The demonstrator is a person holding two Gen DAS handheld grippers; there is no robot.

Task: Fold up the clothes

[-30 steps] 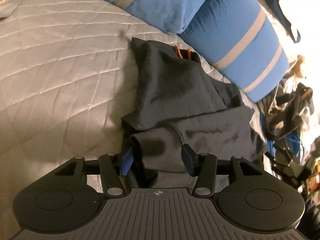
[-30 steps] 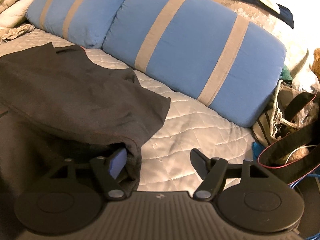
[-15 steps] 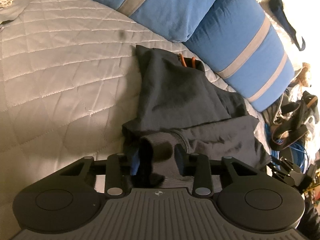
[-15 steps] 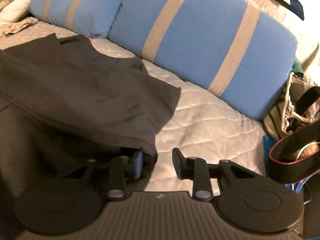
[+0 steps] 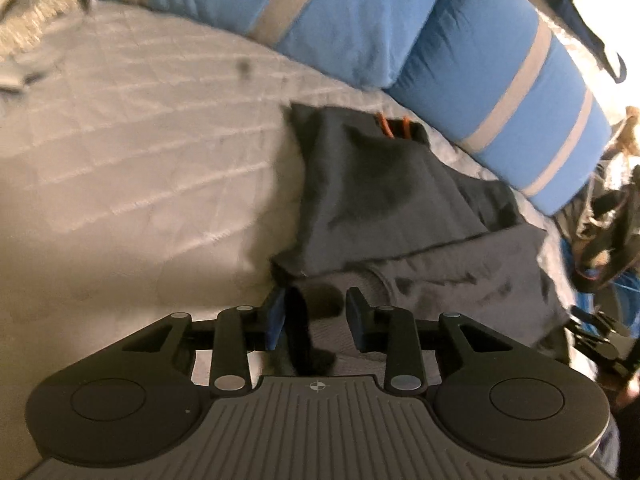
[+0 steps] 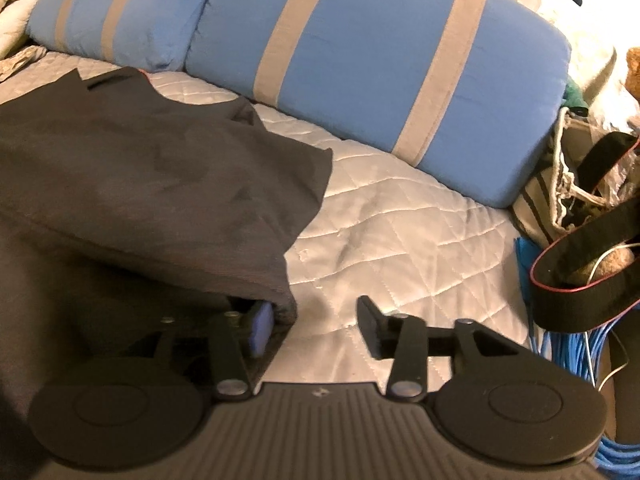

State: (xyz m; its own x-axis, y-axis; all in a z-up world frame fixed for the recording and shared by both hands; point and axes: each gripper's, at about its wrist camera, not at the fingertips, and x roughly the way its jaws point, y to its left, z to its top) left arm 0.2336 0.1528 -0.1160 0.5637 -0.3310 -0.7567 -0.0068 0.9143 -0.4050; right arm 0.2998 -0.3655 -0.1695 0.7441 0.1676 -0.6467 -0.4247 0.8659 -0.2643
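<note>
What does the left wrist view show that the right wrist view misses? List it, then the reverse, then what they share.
Only the left wrist view: two orange cords at the dark garment's far edge, the left gripper with fabric bunched between its open fingers, and a wide bare stretch of quilted bedspread.
Only the right wrist view: the open right gripper at the garment's corner, a coil of blue cable and a black red-edged strap.
Both: the garment, the bedspread, and the blue pillows with grey stripes.

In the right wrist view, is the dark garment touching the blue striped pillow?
No: the dark garment stops short, with a strip of bare quilted bedspread showing between its edge and the blue striped pillow.
</note>
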